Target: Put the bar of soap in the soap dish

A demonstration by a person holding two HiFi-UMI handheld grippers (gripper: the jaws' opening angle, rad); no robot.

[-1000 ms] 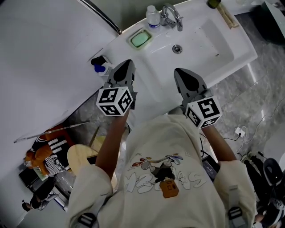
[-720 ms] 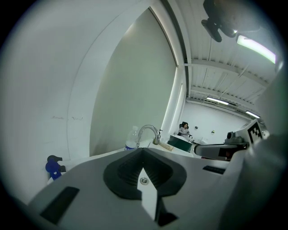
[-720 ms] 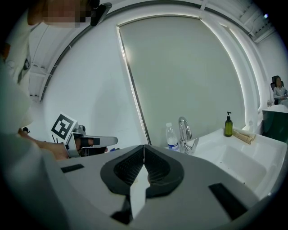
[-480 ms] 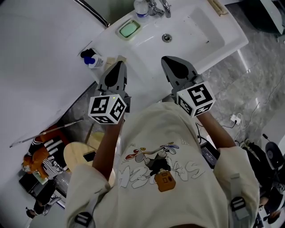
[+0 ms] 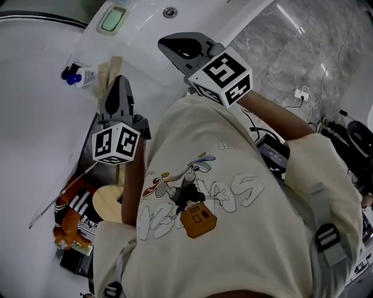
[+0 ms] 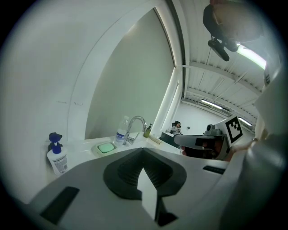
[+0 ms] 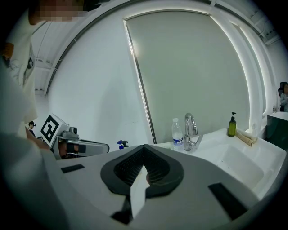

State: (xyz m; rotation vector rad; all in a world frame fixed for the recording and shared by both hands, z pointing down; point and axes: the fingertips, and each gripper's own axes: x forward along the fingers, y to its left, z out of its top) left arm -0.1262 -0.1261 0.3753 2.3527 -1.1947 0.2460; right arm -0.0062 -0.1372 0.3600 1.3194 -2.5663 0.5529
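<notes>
The green bar of soap (image 5: 112, 19) lies in the white soap dish (image 5: 120, 11) on the sink top at the upper left of the head view. In the left gripper view the soap (image 6: 106, 147) rests in the soap dish (image 6: 96, 150) beyond the jaws. My left gripper (image 5: 118, 82) hangs back from the counter edge, shut and empty, its jaws (image 6: 143, 154) meeting in a point. My right gripper (image 5: 167, 42) hovers over the sink's front rim, also shut with nothing in it (image 7: 144, 151). Neither touches the soap.
A blue pump bottle (image 6: 57, 155) stands left of the dish. A water bottle (image 7: 177, 132), the tap (image 7: 191, 131) and a green dispenser (image 7: 231, 125) line the back of the basin (image 7: 238, 164). A curved white wall and mirror rise behind. Clutter lies on the floor (image 5: 73, 224).
The head view has swung, so the sink has slid to the top edge. The left gripper has drawn back from the counter, down and left. The soap stays in the dish.
</notes>
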